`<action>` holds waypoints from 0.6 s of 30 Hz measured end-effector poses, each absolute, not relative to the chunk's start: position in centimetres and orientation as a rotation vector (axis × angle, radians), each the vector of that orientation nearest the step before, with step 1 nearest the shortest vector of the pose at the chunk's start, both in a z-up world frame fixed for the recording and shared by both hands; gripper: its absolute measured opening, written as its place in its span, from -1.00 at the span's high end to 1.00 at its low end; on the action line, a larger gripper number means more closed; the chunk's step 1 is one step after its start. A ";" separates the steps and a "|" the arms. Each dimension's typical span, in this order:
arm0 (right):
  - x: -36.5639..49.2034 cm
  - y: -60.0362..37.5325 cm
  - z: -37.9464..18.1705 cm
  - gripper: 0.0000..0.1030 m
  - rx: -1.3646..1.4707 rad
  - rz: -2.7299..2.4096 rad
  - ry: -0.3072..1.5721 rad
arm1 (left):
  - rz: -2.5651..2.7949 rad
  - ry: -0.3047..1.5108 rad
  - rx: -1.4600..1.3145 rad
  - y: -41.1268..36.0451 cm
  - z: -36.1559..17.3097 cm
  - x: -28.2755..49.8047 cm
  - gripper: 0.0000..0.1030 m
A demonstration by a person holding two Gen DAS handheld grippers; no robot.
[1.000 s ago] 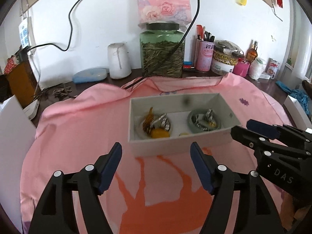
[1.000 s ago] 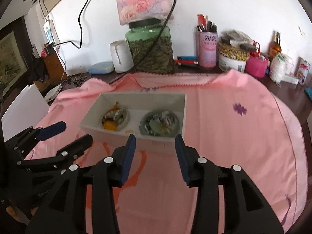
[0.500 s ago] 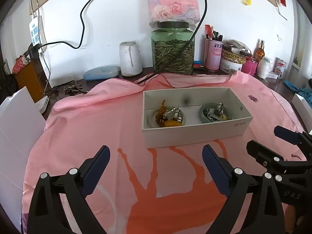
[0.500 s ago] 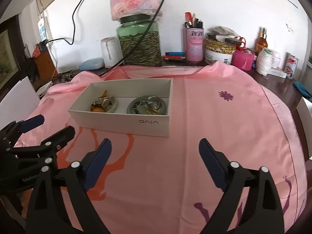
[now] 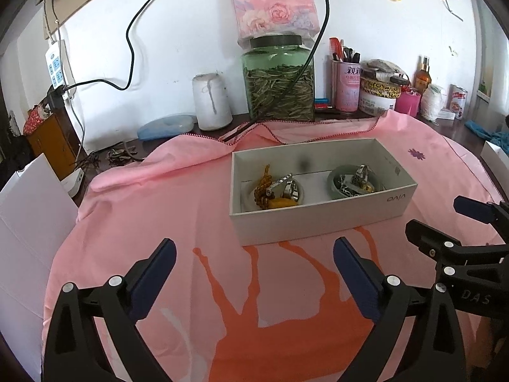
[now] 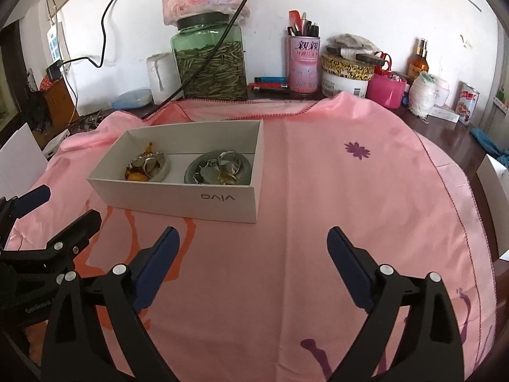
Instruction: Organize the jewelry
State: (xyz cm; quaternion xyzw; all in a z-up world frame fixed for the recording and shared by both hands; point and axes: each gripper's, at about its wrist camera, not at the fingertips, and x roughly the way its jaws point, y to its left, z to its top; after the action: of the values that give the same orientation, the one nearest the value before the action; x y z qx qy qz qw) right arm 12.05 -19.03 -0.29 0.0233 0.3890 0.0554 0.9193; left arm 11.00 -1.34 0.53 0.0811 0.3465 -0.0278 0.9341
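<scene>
**Both tools spread wide, jewelry lying in the white box**

At the far left, a white board (image 5: 28, 222) leans at the edge of the counter (image 6: 458, 133), and behind it a power strip (image 5: 55, 63) hangs on the wall with a black cable looping off it. The left tool (image 5: 254, 259) hangs over the pink cloth (image 5: 159, 210) with its blue-padded jaws spread wide and nothing between them; the jaws have just been opening. Just ahead of it, on the cloth, sits the white box (image 5: 318, 219), its long side facing the tools. Inside the box at the left is a pale dish (image 6: 160, 167) holding amber beads (image 5: 264, 187) and silver rings; at the right is a grey-green dish (image 6: 197, 167) with more rings and small metal pieces heaped in it. Behind the box, against the wall, stand a white jar (image 5: 211, 102), a green glass jar (image 5: 278, 79) with a pink tissue pack (image 5: 273, 3) on its lid, a pink pen cup (image 6: 303, 63), tins and a pink tub (image 6: 386, 90). The right tool (image 6: 253, 245) hovers near the box's near right corner, jaws likewise spread and empty, also just opened. Neither tool touches the box.
</scene>
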 end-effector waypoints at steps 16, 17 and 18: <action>15.1 -17.6 -0.6 -0.73 0.012 0.155 0.853 | -0.020 0.770 0.172 -0.6 -0.5 14.5 -0.89; 15.2 -17.6 -0.7 -0.73 0.007 0.154 0.850 | -0.022 0.772 0.172 -0.6 -0.5 14.7 -0.89; 15.3 -17.6 -0.7 -0.73 0.005 0.153 0.850 | -0.025 0.775 0.169 -0.6 -0.5 14.7 -0.89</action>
State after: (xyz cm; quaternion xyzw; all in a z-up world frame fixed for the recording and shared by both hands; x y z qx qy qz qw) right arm 15.27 -17.57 -0.70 0.0023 0.4118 0.0742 0.9083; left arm 14.75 -0.56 -0.50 0.0823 0.3772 -0.0119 0.9224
